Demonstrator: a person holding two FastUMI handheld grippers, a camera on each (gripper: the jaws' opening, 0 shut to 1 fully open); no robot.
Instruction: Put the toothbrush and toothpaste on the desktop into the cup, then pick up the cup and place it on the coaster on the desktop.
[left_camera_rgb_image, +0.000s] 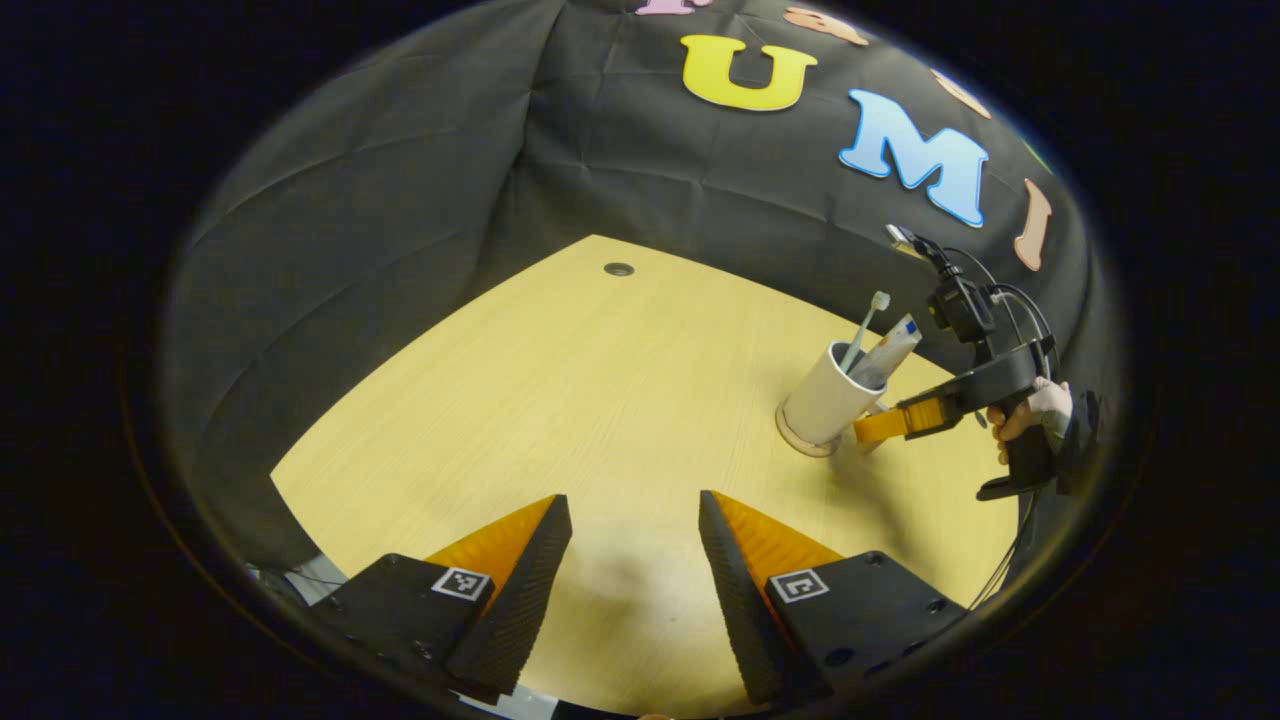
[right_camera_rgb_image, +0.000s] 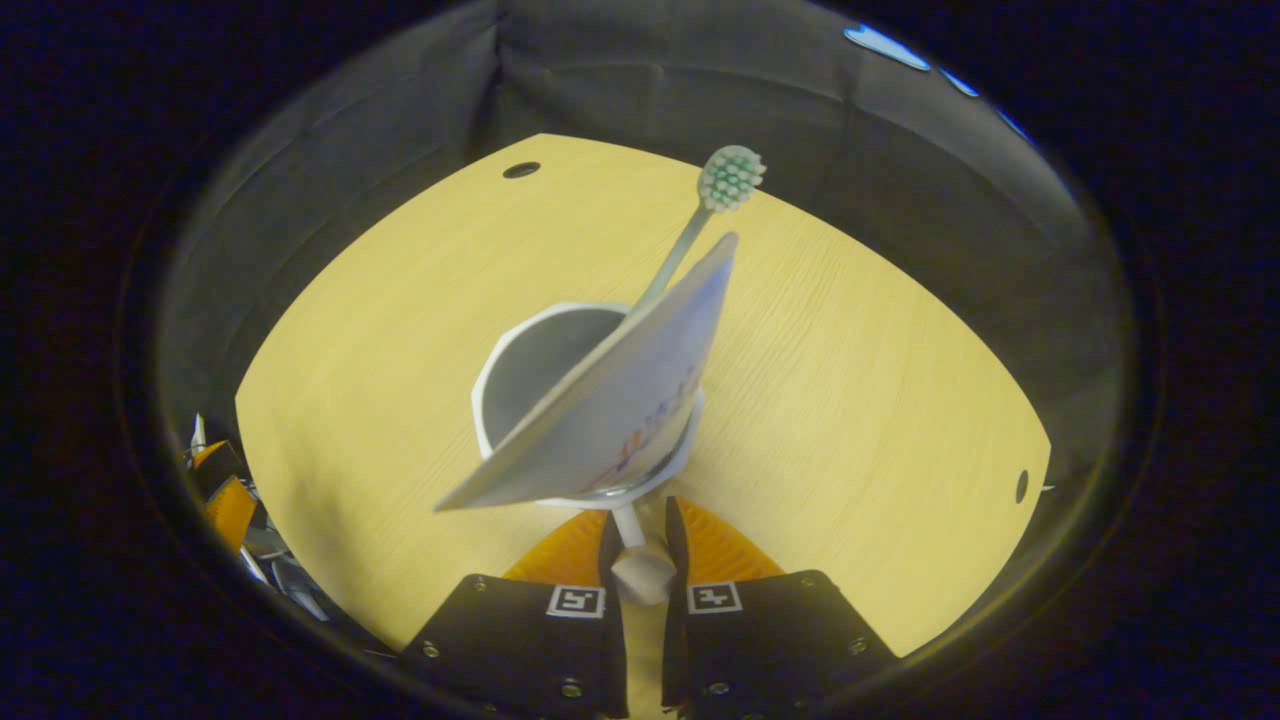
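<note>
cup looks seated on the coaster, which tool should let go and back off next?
Right. The right tool is closed on the cup's handle; cup sits on the coaster. The left tool is open, far off.

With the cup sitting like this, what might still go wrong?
1. The right gripper pinches only the thin handle of the white ceramic cup; pulling away could tip it.
2. The tall toothpaste tube and green-bristled toothbrush lean outward, making it top-heavy.
</note>
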